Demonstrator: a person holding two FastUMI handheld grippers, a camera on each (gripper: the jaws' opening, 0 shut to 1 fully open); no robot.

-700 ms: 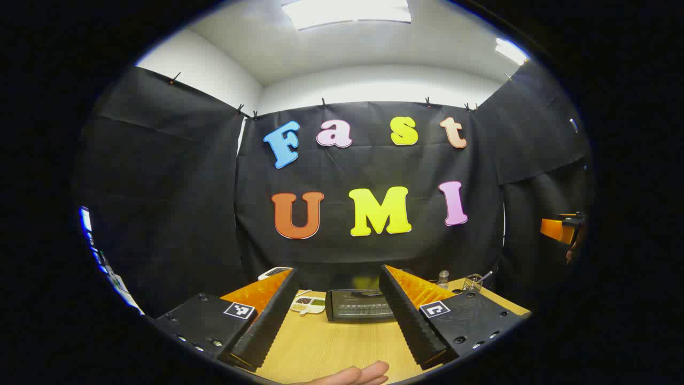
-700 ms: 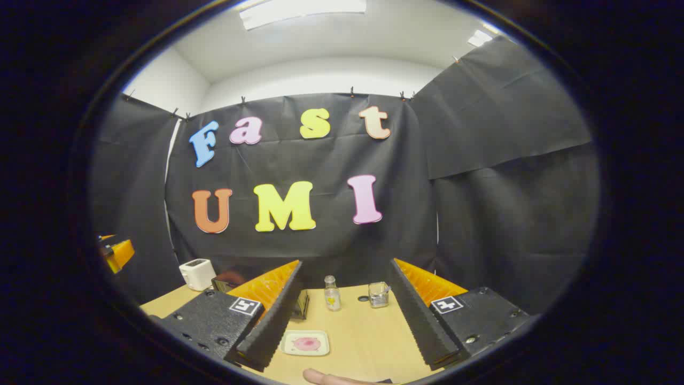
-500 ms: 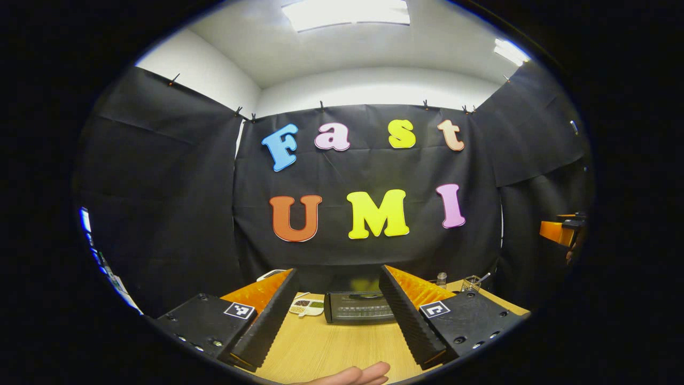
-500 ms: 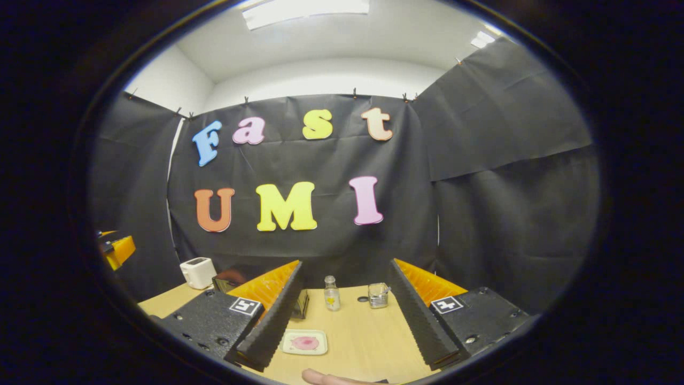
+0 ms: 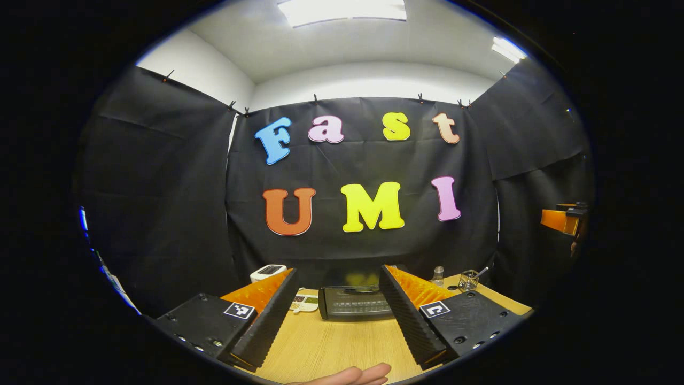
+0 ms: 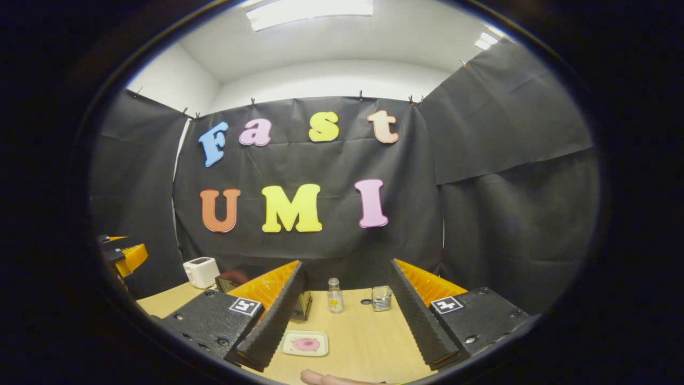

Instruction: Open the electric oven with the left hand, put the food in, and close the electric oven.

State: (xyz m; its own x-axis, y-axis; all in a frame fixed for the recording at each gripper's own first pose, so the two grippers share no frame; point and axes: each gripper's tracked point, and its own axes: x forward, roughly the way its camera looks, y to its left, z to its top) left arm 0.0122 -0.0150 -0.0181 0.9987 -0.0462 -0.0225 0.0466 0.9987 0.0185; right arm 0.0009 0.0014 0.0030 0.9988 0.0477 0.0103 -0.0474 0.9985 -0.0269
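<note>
No legible text; labels too small.

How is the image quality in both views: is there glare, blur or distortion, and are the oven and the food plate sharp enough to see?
Left gripper view: ceiling light is blown out, straight edges bend, yet the oven looks sharp, with a faint yellow reflection on top. Right gripper view: same bending, no motion blur, plate with pink food clear on the table.
</note>
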